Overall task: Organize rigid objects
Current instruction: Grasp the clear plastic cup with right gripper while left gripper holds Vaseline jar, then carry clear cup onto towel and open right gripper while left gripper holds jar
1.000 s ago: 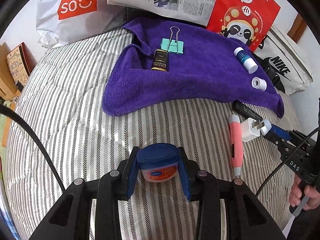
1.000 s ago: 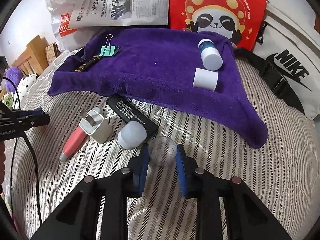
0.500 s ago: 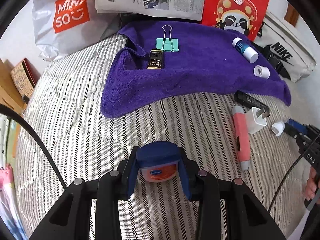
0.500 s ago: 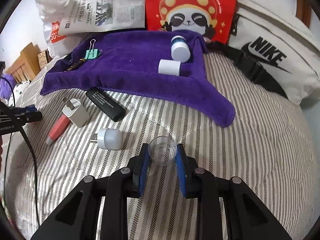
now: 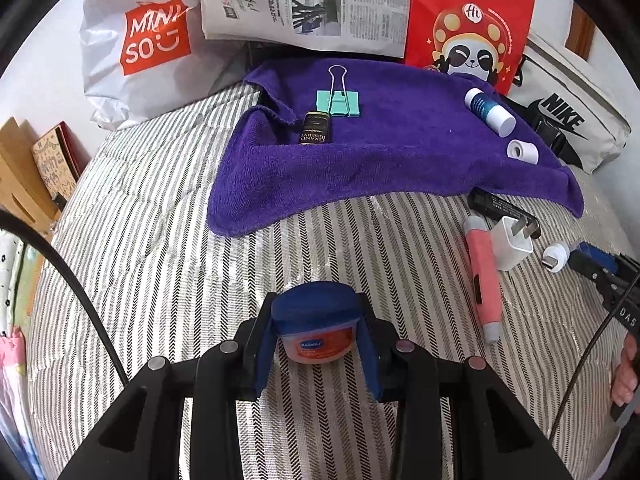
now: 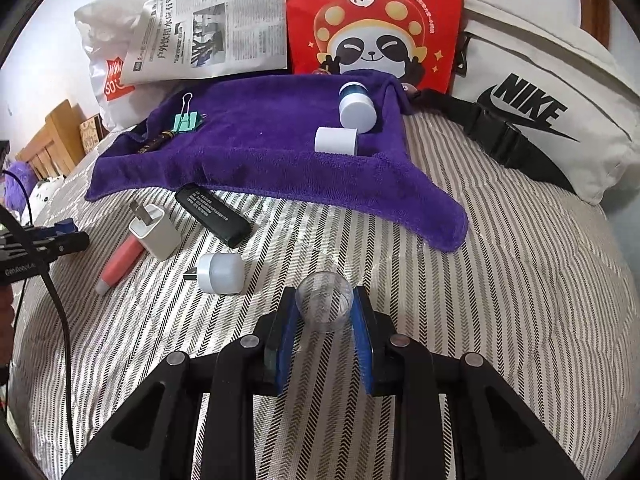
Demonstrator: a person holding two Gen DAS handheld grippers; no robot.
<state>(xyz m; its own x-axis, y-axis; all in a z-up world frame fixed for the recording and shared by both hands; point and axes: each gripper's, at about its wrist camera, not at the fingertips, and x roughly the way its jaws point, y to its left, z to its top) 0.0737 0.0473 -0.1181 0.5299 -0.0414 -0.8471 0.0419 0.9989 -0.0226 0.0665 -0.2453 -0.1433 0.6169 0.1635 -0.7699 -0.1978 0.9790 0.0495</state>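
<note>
Left wrist view: left gripper (image 5: 316,340) clamps the blue-lidded jar (image 5: 315,324), purple towel (image 5: 384,152) straight above mid-frame; right gripper (image 6: 325,312) pinches a clear cup (image 6: 325,304), towel (image 6: 256,152) upper left.

You are working in a home, in a bedroom. The surface under you is a bed with a striped cover (image 5: 160,240), soft and quilted. At 9 o'clock you see a wooden headboard (image 6: 48,140) and a purple plush toy (image 6: 16,178) beside it. At 12 o'clock a newspaper (image 5: 308,4), a red panda bag (image 6: 372,24) and a white shopping bag (image 5: 136,52) lean against the white wall, and at 2 o'clock lies a waist bag (image 6: 540,112). A purple towel (image 5: 400,160) is spread on the bed.
</note>
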